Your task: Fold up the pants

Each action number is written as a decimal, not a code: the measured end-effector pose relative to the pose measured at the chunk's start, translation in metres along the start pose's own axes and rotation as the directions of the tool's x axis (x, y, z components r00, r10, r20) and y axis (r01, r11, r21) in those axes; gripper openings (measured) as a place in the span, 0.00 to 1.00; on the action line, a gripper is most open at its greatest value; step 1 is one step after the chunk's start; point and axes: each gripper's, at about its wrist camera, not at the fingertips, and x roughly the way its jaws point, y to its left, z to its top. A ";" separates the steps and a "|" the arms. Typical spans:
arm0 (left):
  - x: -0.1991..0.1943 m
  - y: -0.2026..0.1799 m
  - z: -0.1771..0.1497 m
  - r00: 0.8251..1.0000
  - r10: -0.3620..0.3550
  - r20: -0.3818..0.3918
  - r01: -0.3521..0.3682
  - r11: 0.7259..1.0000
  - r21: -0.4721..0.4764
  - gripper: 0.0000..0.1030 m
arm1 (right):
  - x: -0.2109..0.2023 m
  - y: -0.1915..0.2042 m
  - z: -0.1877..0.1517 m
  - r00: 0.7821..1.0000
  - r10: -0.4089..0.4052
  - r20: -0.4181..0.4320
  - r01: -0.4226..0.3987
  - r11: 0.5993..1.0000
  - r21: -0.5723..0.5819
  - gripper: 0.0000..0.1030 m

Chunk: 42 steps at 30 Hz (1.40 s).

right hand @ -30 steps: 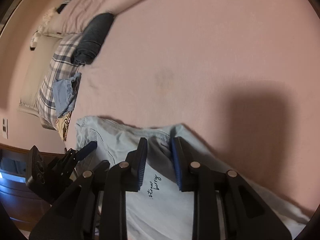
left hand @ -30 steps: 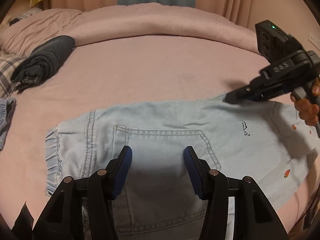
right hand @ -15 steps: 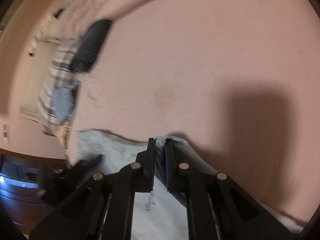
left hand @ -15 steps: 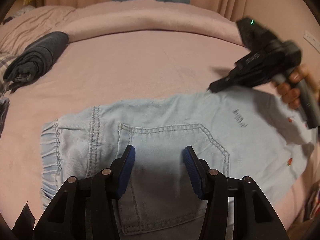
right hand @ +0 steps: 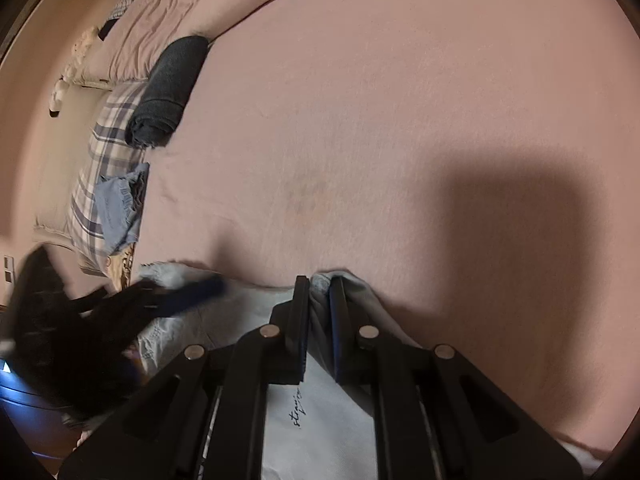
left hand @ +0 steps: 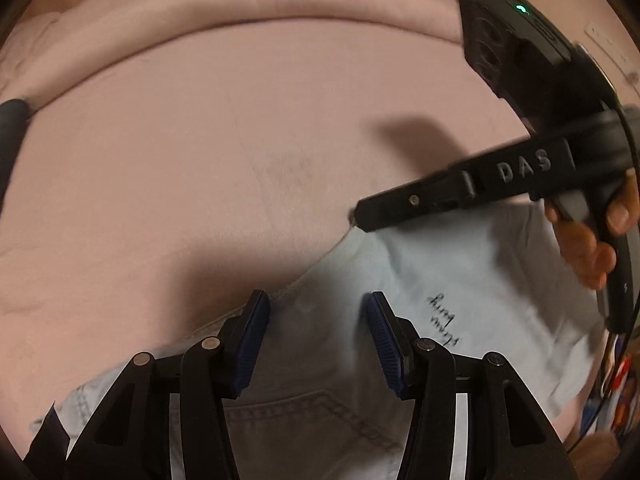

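Right gripper (right hand: 319, 312): jaws clenched on a raised pinch of the pale blue denim pants (right hand: 320, 432), at the garment's far edge where it meets the bedsheet. Judged purpose: to lift that edge and carry it over for a fold. Left gripper (left hand: 316, 340): jaws spread wide, grasping nothing, poised over the same cloth near its upper edge, probably ready to pin or take a second hold.

Findings, largest first:

- Pink bed (right hand: 400, 100): broad sheet-covered surface carrying all items. A rolled pink duvet (left hand: 240, 12) runs along its far side.
- Pale blue denim pants (left hand: 460, 280): lying flat on the near part of the bed, beneath both grippers. A stitched pocket seam shows between the left gripper's arms. The cloth is limp, so a one-point lift may let it sag or twist.
- Plaid pillow (right hand: 100, 148): at the bed's left edge, with a small crumpled blue garment (right hand: 120, 208) lying on it.
- Rolled dark grey garment (right hand: 168, 92): well apart from the work, beside the pillow.
- Writing: raised letters "DAS" (left hand: 524, 166) on the right gripper's body. Dark cursive script (left hand: 444, 320) on the pants appears to read "strawberry"; only partly legible.
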 end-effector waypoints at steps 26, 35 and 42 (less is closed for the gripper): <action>0.044 -0.118 0.064 0.996 0.035 -0.086 0.000 0.926 0.379 0.50 | -0.152 -0.101 -0.133 0.878 -0.464 0.122 0.480 0.851 -0.212 0.23; 0.057 -0.120 0.086 0.989 0.002 -0.151 0.063 0.902 0.428 0.42 | -0.131 -0.112 -0.106 0.880 -0.475 -0.017 0.435 0.819 -0.374 0.30; 0.057 -0.124 0.072 0.995 0.016 -0.103 0.029 0.908 0.418 0.38 | -0.137 -0.099 -0.112 0.889 -0.454 0.064 0.433 0.786 -0.442 0.07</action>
